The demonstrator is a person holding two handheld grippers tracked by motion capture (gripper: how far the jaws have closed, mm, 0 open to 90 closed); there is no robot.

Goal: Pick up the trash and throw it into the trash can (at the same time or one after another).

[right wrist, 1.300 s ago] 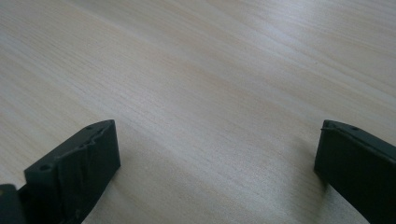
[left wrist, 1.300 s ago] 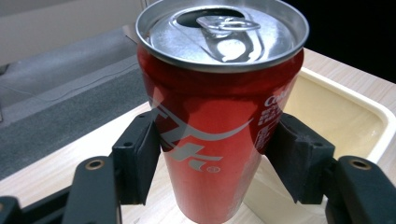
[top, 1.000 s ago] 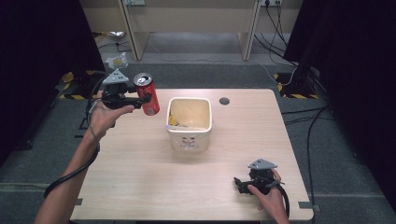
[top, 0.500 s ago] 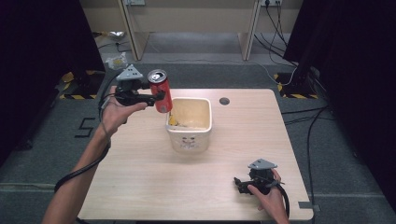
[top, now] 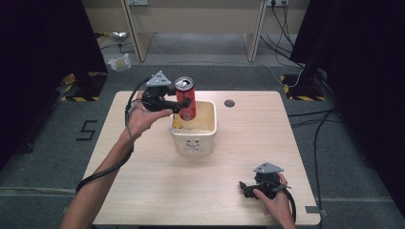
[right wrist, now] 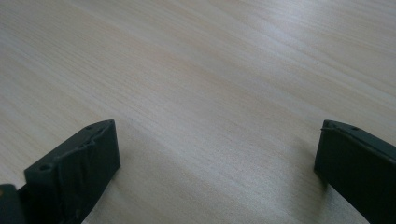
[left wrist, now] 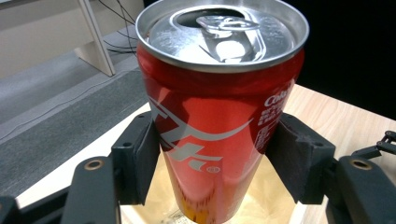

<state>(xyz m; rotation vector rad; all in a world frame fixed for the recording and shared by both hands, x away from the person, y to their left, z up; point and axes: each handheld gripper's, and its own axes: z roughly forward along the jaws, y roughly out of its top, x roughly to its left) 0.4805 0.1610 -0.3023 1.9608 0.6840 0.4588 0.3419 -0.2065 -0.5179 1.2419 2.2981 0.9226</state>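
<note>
**benchlurker:** What's the left gripper (top: 177, 104) got there? Looks shiny.

**tabletop_tom:** A red can (left wrist: 219, 112), smooth painted aluminium with white swoosh lettering, bare silver lid and the pull tab bent over an open mouth. The matte black pads (left wrist: 299, 161) are clamped on its sides, about halfway down the cylinder. It's upright, held in the air over the near-left corner of the bin (top: 206, 136).

**benchlurker:** Bin as in plastic?

**tabletop_tom:** Yeah, cream-coloured, squarish with rounded corners, some small print on the front. Something yellowish is inside, can't tell what. It sits mid-table on pale wood-grain laminate (top: 157, 186), with a round grey grommet (top: 229, 103) just behind it.

**benchlurker:** And the right gripper (top: 244, 188)?

**tabletop_tom:** Resting low at the near-right corner, jaws spread wide apart with just bare wood grain between them. One pad (right wrist: 88, 154) looks a bit wrinkled.
</note>
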